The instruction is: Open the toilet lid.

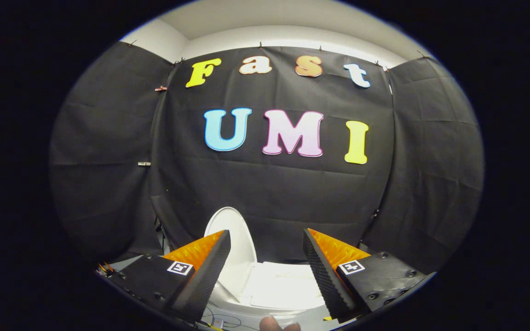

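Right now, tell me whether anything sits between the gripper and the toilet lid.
Nothing visible does: the gripper is open and the white toilet lid stands just beyond its fingers, with no object between.

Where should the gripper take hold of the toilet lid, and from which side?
Grip the thin rounded rim of the toilet lid at its end farthest from the flat white tank top, coming from that far side: the narrow edge fits between two fingers. The gripper is open, touching nothing; the lid shows just beyond its left finger.
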{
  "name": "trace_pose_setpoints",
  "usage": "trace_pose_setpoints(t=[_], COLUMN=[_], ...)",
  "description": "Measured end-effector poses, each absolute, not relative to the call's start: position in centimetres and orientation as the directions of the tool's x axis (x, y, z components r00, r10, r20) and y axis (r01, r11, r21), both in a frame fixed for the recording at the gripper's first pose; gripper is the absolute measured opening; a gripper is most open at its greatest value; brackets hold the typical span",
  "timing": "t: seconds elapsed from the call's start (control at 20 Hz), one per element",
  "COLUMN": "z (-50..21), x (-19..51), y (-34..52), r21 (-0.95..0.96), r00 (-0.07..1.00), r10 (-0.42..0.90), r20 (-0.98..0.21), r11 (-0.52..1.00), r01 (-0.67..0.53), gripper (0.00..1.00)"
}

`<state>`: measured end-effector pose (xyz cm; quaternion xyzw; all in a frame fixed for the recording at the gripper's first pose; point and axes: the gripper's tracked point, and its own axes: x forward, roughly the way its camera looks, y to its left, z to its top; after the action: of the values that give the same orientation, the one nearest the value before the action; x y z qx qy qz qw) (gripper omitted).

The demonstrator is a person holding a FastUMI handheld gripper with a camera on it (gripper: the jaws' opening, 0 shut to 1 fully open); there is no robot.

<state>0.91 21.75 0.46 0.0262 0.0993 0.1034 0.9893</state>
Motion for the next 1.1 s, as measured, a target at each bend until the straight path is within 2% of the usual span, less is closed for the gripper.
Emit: trace_pose_setpoints(t=[0.6,0.85,1.1], z=[0.7,0.2,0.2], x=[-0.8,-1.2,-1.6], y=[4.5,-0.6,-2.9], r21=[0.088,0.096,0.079], r00=[0.992,0.993,0.995], r10=[0.026,-0.048,-0.073], r20=[-0.122,-0.109,-0.073], r11=[0.996,0.994,0.994], r01=[-0.015,0.059,0.078], gripper=[0.99,0.99,0.99])
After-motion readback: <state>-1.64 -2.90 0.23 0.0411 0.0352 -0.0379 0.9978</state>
